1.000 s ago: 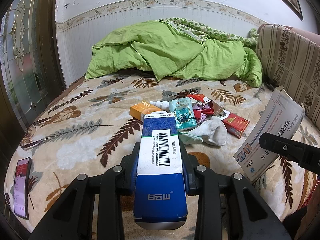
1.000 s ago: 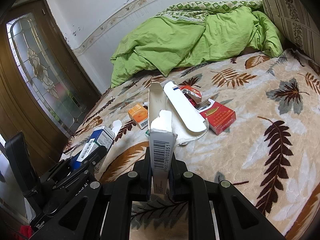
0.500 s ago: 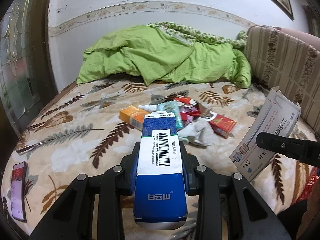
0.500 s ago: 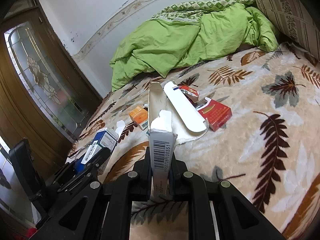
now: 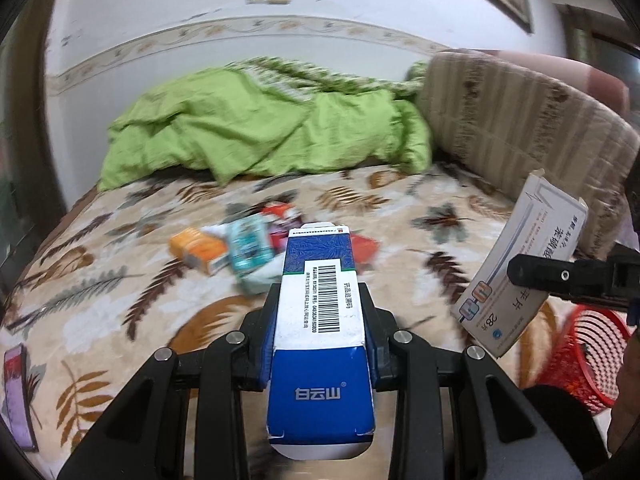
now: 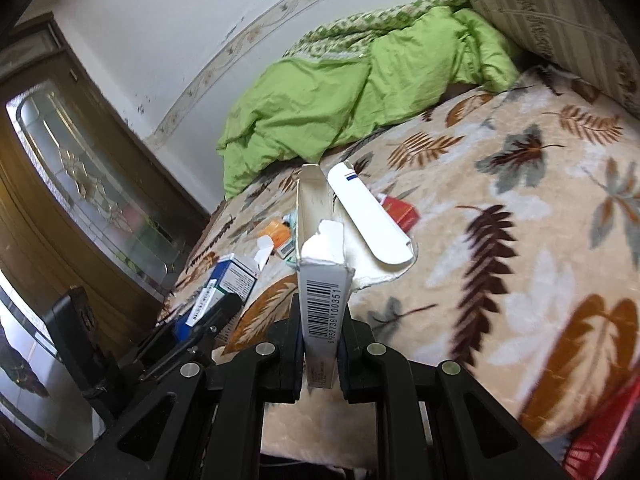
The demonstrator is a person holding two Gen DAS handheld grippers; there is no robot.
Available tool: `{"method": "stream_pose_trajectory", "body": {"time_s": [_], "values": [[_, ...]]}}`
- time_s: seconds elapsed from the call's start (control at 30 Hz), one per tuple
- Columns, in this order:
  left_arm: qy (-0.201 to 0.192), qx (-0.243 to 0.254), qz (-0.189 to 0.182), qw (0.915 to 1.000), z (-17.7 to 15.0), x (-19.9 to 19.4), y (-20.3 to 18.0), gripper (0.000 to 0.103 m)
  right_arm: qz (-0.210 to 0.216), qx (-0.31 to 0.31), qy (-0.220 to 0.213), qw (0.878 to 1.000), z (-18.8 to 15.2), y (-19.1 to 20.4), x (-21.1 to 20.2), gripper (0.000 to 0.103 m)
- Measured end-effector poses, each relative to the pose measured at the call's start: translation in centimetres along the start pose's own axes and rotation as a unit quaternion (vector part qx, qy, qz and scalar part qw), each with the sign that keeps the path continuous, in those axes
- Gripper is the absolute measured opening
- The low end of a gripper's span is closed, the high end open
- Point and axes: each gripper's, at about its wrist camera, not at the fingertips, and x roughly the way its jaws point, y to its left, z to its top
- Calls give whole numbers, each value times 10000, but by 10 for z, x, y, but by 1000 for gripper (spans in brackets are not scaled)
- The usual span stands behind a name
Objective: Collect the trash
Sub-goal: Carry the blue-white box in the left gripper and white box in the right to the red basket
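both claws have swung away from the bed [image 5: 120, 304] toward the red basket [image 5: 580, 356], now in view beside the mattress at the lower right. left claw [image 5: 320, 320] is clamped on the blue and white box [image 5: 320, 328], right claw [image 6: 320, 344] is pinched narrow on the torn white carton [image 6: 320, 280], so two pieces are lifted but not yet binned. left on the bed: the small pile [image 5: 248, 248], with the orange box [image 5: 198, 250], teal packet [image 5: 250, 246] and red pack [image 6: 400, 212].

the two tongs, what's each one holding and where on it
The left tongs clamp the blue and white box across its long sides, mid-length. The right tongs pinch the white carton by its flat faces near the closed end.
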Motion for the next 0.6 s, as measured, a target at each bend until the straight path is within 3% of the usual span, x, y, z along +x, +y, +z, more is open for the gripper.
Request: {"method": "stream_pose_trajectory", "body": {"time_s": [0.27,0.47,0.6], "values": [[-47,512,-1213,9913,22,-13,-82,33,-819,289,-560,9947,-6,-47,-102,14],[95,821,-2211,9717,29,-19,-156,33,-1703,701,-991,9779,-17,-92,-183,14],[340,912,-2775,9558,28,-21,-200,33,-2162,867,-1061,9667,-26,-111,-217,14]]}}
